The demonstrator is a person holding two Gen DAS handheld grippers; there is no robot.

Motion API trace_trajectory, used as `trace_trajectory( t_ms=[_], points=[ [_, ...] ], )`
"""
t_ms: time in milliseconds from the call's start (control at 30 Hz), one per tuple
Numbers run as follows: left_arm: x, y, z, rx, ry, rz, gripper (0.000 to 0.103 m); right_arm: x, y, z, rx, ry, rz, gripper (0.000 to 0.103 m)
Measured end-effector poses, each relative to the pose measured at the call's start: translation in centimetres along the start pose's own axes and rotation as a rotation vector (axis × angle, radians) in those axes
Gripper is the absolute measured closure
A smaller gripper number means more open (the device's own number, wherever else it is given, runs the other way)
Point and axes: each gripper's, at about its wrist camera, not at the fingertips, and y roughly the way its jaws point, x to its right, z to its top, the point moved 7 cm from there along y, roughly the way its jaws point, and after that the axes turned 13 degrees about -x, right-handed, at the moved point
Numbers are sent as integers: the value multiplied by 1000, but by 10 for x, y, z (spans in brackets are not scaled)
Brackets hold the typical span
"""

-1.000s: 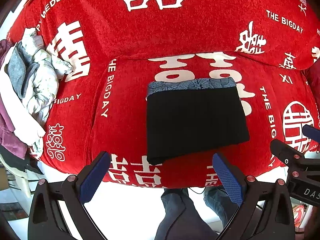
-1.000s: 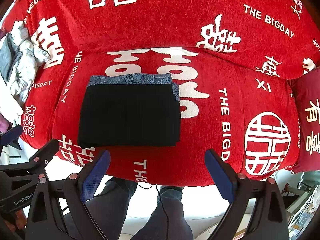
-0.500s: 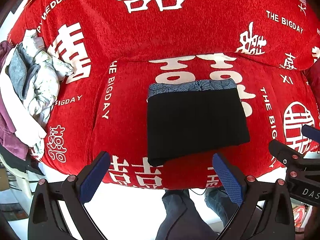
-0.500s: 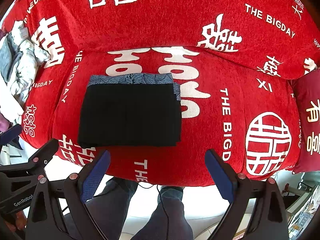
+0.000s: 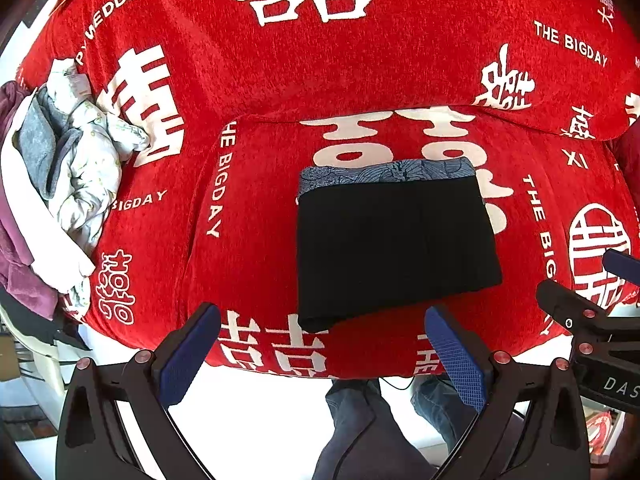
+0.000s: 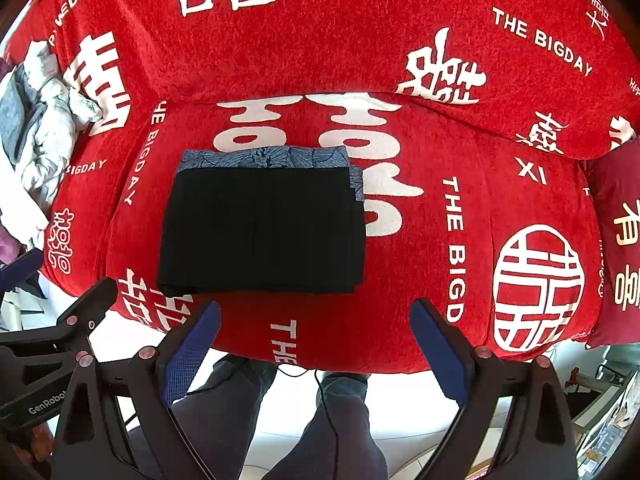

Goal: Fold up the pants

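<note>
On the red printed sofa cover (image 5: pixel 280 208) lay the folded black pants (image 5: pixel 394 248); I held both grippers' fingers apart, left gripper (image 5: pixel 322 354), right gripper (image 6: pixel 316 346).

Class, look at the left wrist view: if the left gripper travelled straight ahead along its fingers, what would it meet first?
Probably the folded black pants on the red sofa cover; the open left gripper points at them, though depth is uncertain.
</note>
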Motion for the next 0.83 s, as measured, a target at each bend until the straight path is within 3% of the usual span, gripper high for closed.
trace_trajectory(
  t_ms=[833],
  points=[
    [2, -1, -3, 14, -7, -45, 1, 0, 1, 0, -3, 5, 1, 7]
  ],
)
